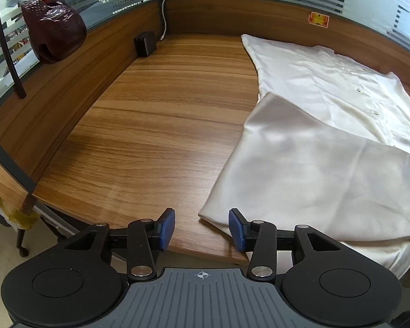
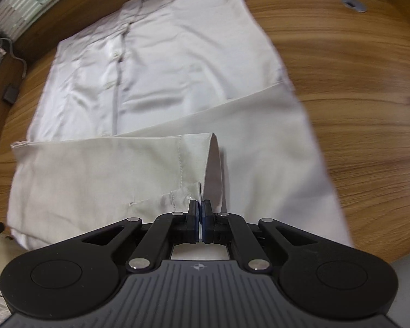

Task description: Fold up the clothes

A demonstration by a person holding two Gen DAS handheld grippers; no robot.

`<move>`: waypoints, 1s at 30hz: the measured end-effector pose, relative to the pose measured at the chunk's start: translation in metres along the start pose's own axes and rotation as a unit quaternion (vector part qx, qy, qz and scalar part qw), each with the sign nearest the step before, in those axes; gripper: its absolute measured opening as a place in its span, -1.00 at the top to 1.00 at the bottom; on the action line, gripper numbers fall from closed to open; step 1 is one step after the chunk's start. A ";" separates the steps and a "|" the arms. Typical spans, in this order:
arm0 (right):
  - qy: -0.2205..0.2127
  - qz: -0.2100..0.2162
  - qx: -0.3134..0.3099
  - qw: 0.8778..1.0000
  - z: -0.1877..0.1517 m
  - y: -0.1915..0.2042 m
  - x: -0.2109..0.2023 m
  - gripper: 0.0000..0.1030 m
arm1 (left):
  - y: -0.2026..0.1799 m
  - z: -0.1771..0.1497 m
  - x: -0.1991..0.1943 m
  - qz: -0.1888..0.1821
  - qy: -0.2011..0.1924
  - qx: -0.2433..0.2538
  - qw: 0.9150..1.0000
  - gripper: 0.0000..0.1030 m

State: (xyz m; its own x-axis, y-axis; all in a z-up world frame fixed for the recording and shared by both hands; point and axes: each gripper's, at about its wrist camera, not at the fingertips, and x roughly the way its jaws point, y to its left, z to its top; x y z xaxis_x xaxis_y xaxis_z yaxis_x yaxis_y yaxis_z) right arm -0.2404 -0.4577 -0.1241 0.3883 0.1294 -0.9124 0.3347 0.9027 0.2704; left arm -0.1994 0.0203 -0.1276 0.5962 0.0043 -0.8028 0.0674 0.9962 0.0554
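Note:
A white button-up shirt (image 1: 328, 101) lies flat on the wooden desk (image 1: 155, 114), buttons up, with a section folded over its lower part (image 1: 300, 180). My left gripper (image 1: 202, 228) is open at the desk's front edge; the corner of that folded section sits just ahead of the gap between its blue pads (image 1: 236, 231), unpinched. In the right wrist view the shirt (image 2: 177, 54) spreads ahead, and a sleeve lies across it. My right gripper (image 2: 201, 213) is shut on the sleeve's cuff (image 2: 211, 169), whose edge stands up from the pads.
A dark red carved ornament (image 1: 53, 28) and a black rod stand on the left partition ledge. A small black box (image 1: 145, 43) and a white cable sit in the far corner. A metal cable grommet (image 2: 354, 4) is set in the desk at far right.

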 end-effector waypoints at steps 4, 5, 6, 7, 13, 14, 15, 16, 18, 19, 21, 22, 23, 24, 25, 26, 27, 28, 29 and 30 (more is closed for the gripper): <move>-0.009 -0.025 0.000 1.000 0.004 -0.015 -0.003 0.96 | -0.004 0.000 -0.001 -0.012 0.001 0.004 1.000 0.07; -0.012 -0.031 -0.004 0.999 0.005 -0.016 -0.003 0.96 | -0.005 0.000 -0.001 -0.014 0.001 0.005 1.000 0.07; -0.015 -0.037 -0.007 0.999 0.006 -0.017 -0.004 0.96 | -0.007 0.000 -0.001 -0.017 0.001 0.007 1.000 0.07; -0.017 -0.043 -0.010 0.999 0.007 -0.018 -0.003 0.96 | -0.008 0.001 -0.001 -0.021 0.002 0.010 1.000 0.06; -0.040 -0.070 -0.074 0.994 0.005 -0.010 -0.011 0.86 | -0.017 0.000 -0.004 -0.047 -0.003 0.052 0.998 0.04; -0.044 -0.071 -0.088 0.993 0.003 -0.008 -0.013 0.77 | -0.019 0.000 -0.005 -0.052 -0.004 0.062 0.997 -0.01; -0.047 -0.071 -0.102 0.991 0.001 -0.006 -0.016 0.58 | -0.020 -0.001 -0.006 -0.056 -0.004 0.072 0.996 -0.06; -0.050 -0.070 -0.116 0.989 -0.002 -0.003 -0.019 0.51 | -0.021 -0.002 -0.007 -0.060 -0.005 0.083 0.995 -0.10; -0.056 -0.064 -0.146 0.986 -0.011 0.001 -0.024 0.50 | -0.024 -0.003 -0.009 -0.070 -0.008 0.110 0.991 -0.10; -0.059 -0.061 -0.161 0.983 -0.015 0.003 -0.027 0.42 | -0.026 -0.004 -0.011 -0.075 -0.012 0.128 0.989 -0.11; -0.065 -0.057 -0.195 0.977 -0.027 0.008 -0.031 0.28 | -0.032 -0.009 -0.015 -0.082 -0.019 0.169 0.982 -0.12; -0.068 -0.056 -0.213 0.973 -0.034 0.010 -0.033 0.24 | -0.035 -0.011 -0.016 -0.084 -0.024 0.194 0.977 -0.14; -0.070 -0.055 -0.231 0.969 -0.041 0.012 -0.035 0.23 | -0.039 -0.015 -0.017 -0.085 -0.028 0.219 0.972 -0.16; -0.072 -0.055 -0.248 0.965 -0.048 0.014 -0.036 0.16 | -0.042 -0.018 -0.018 -0.086 -0.032 0.243 0.966 -0.17; -0.074 -0.055 -0.264 0.960 -0.055 0.016 -0.037 0.06 | -0.045 -0.022 -0.018 -0.086 -0.035 0.265 0.960 -0.20; -0.076 -0.055 -0.279 0.956 -0.063 0.018 -0.038 0.02 | -0.048 -0.025 -0.017 -0.088 -0.035 0.284 0.954 -0.25; -0.078 -0.055 -0.292 0.952 -0.070 0.019 -0.038 -0.07 | -0.050 -0.028 -0.017 -0.089 -0.036 0.301 0.949 -0.27; -0.080 -0.057 -0.304 0.948 -0.077 0.021 -0.039 -0.15 | -0.052 -0.032 -0.017 -0.090 -0.041 0.319 0.943 -0.29; -0.083 -0.059 -0.314 0.944 -0.083 0.022 -0.039 -0.18 | -0.055 -0.036 -0.016 -0.090 -0.046 0.337 0.936 -0.33; -0.086 -0.062 -0.324 0.940 -0.090 0.023 -0.039 -0.23 | -0.057 -0.040 -0.016 -0.087 -0.055 0.359 0.928 -0.37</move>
State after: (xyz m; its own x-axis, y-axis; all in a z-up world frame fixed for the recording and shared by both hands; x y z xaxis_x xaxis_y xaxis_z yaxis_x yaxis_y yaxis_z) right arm -0.3255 -0.4052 -0.1095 0.5329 -0.0108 -0.8461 -0.1852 0.9742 -0.1291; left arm -0.2453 -0.0327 -0.1417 0.6022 -0.1987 -0.7733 0.6617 0.6661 0.3441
